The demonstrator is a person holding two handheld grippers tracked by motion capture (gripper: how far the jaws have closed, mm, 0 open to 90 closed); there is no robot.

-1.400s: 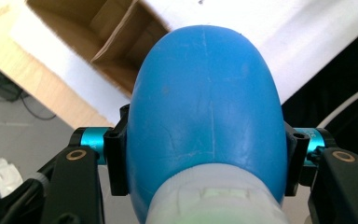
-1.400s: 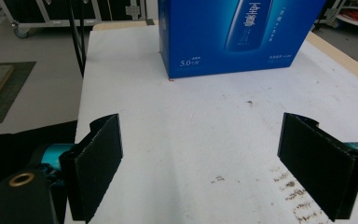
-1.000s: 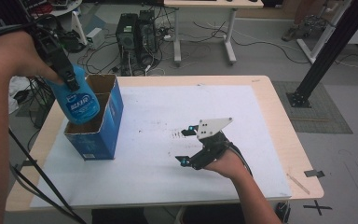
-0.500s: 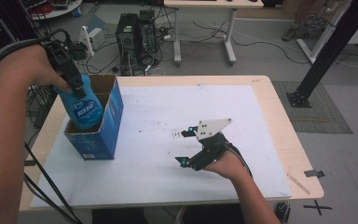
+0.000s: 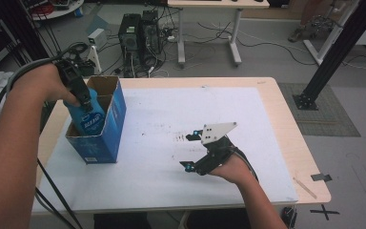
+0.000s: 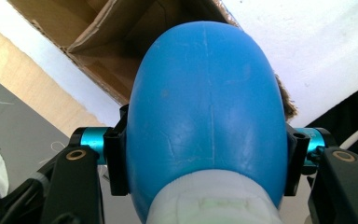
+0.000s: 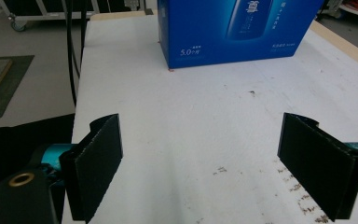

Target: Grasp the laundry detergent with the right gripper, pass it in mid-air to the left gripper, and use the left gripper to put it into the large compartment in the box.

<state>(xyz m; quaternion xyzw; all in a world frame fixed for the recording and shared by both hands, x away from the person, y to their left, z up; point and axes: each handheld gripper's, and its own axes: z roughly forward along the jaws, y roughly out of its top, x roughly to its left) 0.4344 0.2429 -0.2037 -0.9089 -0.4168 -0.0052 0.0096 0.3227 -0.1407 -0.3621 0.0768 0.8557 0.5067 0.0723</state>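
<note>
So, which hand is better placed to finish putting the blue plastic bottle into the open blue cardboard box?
The left. The left gripper is shut on the blue plastic bottle, partly inside the open blue cardboard box. The right gripper rests open on the table, apart from the box.

A light wooden bench (image 5: 286, 143) under a white sheet (image 5: 171, 124) stands on grey floor (image 5: 352, 157). Behind it sit two dark computer towers (image 5: 137, 31), tangled cables (image 5: 262, 45) and a white desk frame (image 5: 207, 33); a black post (image 5: 333, 47) rises at the right.

Left claw (image 6: 205, 161) clamps a blue bottle (image 6: 205, 102) above the open cardboard box (image 6: 116, 51).
</note>
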